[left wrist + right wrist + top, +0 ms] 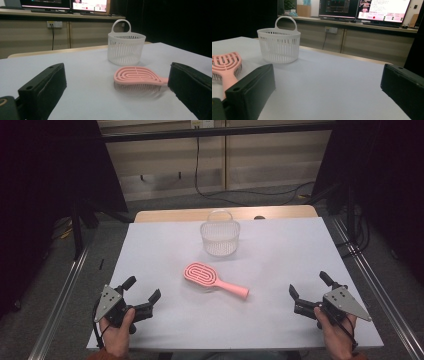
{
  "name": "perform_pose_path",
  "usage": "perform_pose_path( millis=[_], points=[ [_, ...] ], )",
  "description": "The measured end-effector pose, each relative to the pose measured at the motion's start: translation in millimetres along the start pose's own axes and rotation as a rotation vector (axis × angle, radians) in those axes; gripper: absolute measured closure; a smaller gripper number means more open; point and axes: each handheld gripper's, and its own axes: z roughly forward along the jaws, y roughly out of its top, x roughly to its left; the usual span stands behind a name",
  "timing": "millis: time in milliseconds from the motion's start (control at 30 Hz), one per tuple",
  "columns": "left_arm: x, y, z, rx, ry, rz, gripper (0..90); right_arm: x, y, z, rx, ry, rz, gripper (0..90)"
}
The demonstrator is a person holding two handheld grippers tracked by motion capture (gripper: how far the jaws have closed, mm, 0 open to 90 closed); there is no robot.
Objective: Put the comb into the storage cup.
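Pink ridged oval hairbrush (215,280), white slatted plastic basket (220,238) — both grippers (142,289) (307,285) gaping, empty.

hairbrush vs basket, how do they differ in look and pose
The pink hairbrush is coloured; the white basket is pale. The hairbrush lies flat, bristles down, handle toward the right claw; the basket stands upright with its loop handle raised. The hairbrush sits nearer the person, the basket behind it. Both are slotted plastic, resting untouched on the white table.
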Motion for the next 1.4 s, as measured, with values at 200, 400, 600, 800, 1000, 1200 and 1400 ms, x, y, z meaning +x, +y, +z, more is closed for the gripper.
perform_pose_path(
  millis=[200,400,600,800,1000,1200,1400],
  points=[
    [-0.3,0.6,2.8,0.000,0.008,0.000,2.5,0.4,-0.3,0.4,0.008,0.017,-0.001,0.0],
    [-2.7,2.2,8.0,0.024,-0.034,0.023,2.6,1.0,-0.4,1.5,0.010,0.029,-0.013,0.0],
    [-0.6,5.2,12.5,0.041,-0.054,0.026,3.3,1.7,-1.0,2.0,0.016,0.048,-0.019,0.0],
    [-2.7,8.8,19.7,0.061,-0.053,0.049,3.6,2.2,-1.1,2.1,0.025,0.053,-0.014,0.0],
    [-4.1,7.6,26.2,0.095,-0.031,0.053,5.1,3.3,-0.7,2.0,0.022,0.061,-0.015,0.0],
    [-8.3,9.4,36.9,0.114,-0.085,0.045,4.8,3.1,0.8,-2.5,0.009,0.053,-0.026,0.0],
    [-13.1,15.4,43.9,0.094,-0.158,0.054,3.2,3.1,0.2,-0.7,0.014,0.056,-0.022,0.0]
  ],
)
